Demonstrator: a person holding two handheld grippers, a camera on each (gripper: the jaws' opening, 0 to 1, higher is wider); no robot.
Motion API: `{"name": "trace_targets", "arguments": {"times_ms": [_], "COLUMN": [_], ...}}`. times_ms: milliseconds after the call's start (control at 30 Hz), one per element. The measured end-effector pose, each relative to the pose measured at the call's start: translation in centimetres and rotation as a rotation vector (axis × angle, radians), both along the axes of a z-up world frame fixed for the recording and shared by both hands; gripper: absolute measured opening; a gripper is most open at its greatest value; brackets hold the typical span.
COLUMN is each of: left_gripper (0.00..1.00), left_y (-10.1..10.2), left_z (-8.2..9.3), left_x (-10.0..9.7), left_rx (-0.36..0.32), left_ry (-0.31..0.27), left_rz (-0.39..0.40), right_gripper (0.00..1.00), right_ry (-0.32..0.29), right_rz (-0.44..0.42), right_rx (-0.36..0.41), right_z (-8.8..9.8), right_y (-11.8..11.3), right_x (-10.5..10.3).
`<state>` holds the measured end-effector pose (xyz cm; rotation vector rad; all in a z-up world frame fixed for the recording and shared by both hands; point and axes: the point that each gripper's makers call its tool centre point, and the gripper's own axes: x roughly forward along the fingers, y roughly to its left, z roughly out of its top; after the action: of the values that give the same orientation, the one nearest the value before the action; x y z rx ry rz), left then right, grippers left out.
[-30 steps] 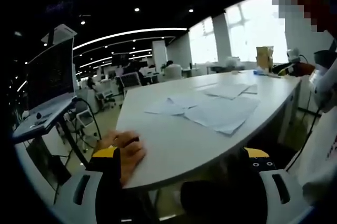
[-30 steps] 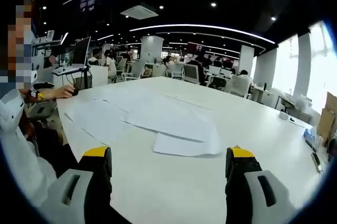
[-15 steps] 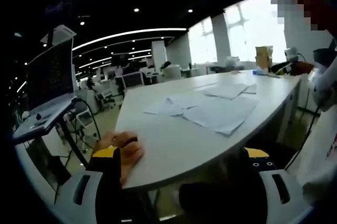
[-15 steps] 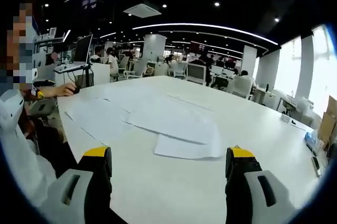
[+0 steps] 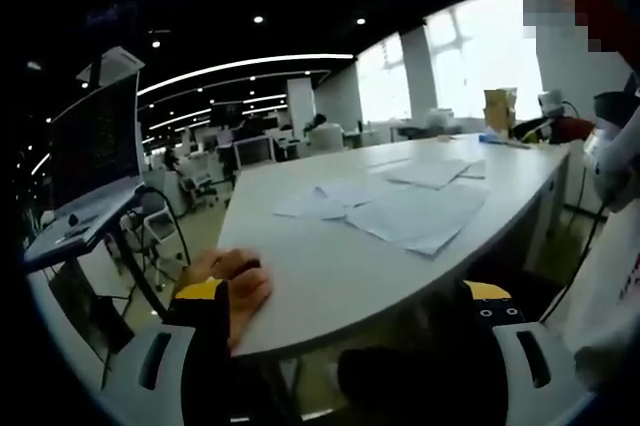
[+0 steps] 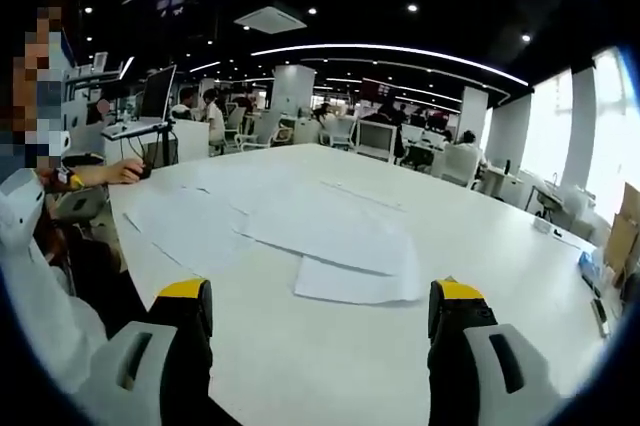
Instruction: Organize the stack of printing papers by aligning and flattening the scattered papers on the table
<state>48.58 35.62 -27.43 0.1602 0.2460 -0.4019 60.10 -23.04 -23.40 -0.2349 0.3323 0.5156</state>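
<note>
In the right gripper view the papers [image 6: 300, 231] lie scattered on the counter [image 6: 480, 246], overlapping one another, ahead of the right gripper [image 6: 320, 331], whose fingers [image 6: 185, 321] stand wide apart above the near edge. A monitor [image 6: 155, 96] stands off to the left, beyond the counter. In the left gripper view the papers [image 5: 400, 206] lie past the middle of the counter [image 5: 310, 266]; a hand [image 5: 235, 281] rests on its near corner, just above the left finger.
</note>
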Motion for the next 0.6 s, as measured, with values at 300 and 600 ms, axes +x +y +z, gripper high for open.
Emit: {"name": "trace_targets", "arguments": {"times_ms": [300, 600], "left_gripper": [0.97, 0.97], "left_y": [0.29, 0.33], "left_z": [-0.11, -0.40], "left_x": [-0.10, -0.07], "left_rx": [0.000, 0.000], "left_ry": [0.004, 0.013], "left_rz": [0.009, 0.008], "right_gripper": [0.84, 0.84], "right_ry": [0.012, 0.018], "right_rz": [0.008, 0.013], "right_rx": [-0.006, -0.007], "right_z": [-0.42, -0.48], "right_y": [0.61, 0.85], "right_x": [0.28, 0.57]}}
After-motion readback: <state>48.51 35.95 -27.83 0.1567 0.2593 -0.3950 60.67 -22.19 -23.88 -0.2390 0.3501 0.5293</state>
